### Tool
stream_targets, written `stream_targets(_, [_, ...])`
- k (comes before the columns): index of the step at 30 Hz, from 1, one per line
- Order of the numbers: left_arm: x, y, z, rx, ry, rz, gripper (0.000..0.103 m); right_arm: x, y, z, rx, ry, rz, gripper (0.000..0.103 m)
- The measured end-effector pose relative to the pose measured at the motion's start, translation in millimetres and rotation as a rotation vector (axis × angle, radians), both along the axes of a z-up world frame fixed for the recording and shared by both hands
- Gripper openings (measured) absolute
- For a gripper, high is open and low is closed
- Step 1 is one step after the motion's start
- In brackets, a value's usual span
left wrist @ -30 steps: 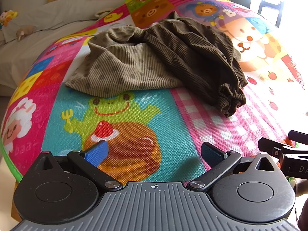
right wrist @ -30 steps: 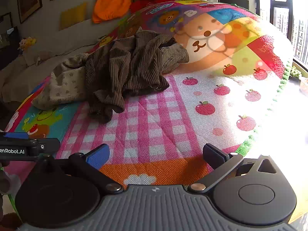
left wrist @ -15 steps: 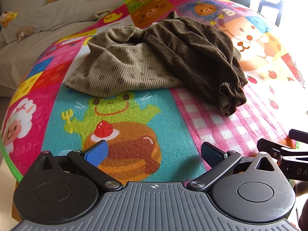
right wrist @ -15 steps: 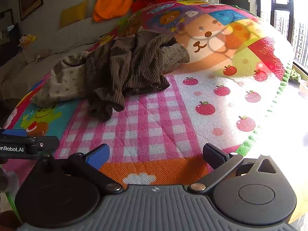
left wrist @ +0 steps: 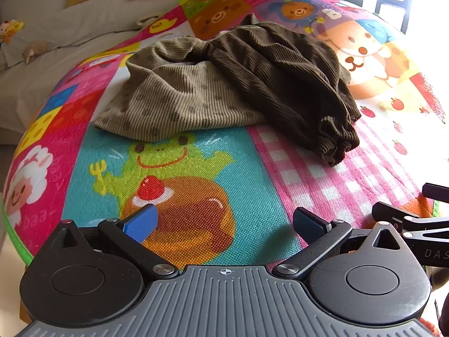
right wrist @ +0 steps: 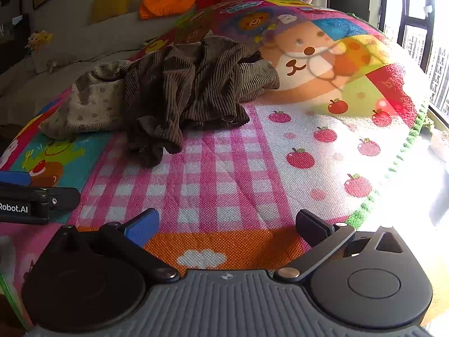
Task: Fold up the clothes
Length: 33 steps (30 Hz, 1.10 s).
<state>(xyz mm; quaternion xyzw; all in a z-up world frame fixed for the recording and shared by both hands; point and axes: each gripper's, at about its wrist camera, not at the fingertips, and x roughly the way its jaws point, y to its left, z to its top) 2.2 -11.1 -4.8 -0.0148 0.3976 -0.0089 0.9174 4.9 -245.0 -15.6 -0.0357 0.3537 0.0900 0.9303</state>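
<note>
The right claw (right wrist: 226, 224) has eased forward a little over the play mat (right wrist: 224, 185): the crumpled brown corduroy garment (right wrist: 182, 92) sits slightly lower in its view than a second ago. The left wrist view shows almost no shift.

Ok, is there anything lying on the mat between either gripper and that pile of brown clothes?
Nothing visible. Only bare play mat lies between the open left gripper and the clothes pile, and between the open right gripper and the pile's dark corduroy cuff. Both grippers are well short of the fabric.
</note>
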Motion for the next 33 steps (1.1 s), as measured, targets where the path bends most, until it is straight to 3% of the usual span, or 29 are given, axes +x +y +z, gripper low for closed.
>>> stream_targets(17, [0, -1, -1, 0.01, 0.005, -0.009, 0.103, 2, -2, 0, 0.012, 0.011, 0.021, 0.103])
stream_targets(23, [1, 3, 1, 0.021, 0.014, -0.081, 0.103, 1, -8, 2, 0.024, 0.018, 0.075, 0.103])
stream_targets(25, [3, 10, 6, -0.022, 0.015, -0.127, 0.103, 2, -12, 4, 0.039, 0.025, 0.106, 0.103])
stream_targets(27, [12, 23, 16, -0.108, 0.014, -0.189, 0.103, 10, -25, 15, 0.146, 0.051, 0.141, 0.103])
stream_targets(29, [28, 36, 32, -0.148, -0.028, -0.212, 0.103, 21, -37, 29, 0.237, 0.046, 0.145, 0.103])
stream_targets(33, [76, 59, 59, -0.072, -0.194, -0.216, 0.103, 65, -52, 59, 0.313, -0.046, 0.08, 0.103])
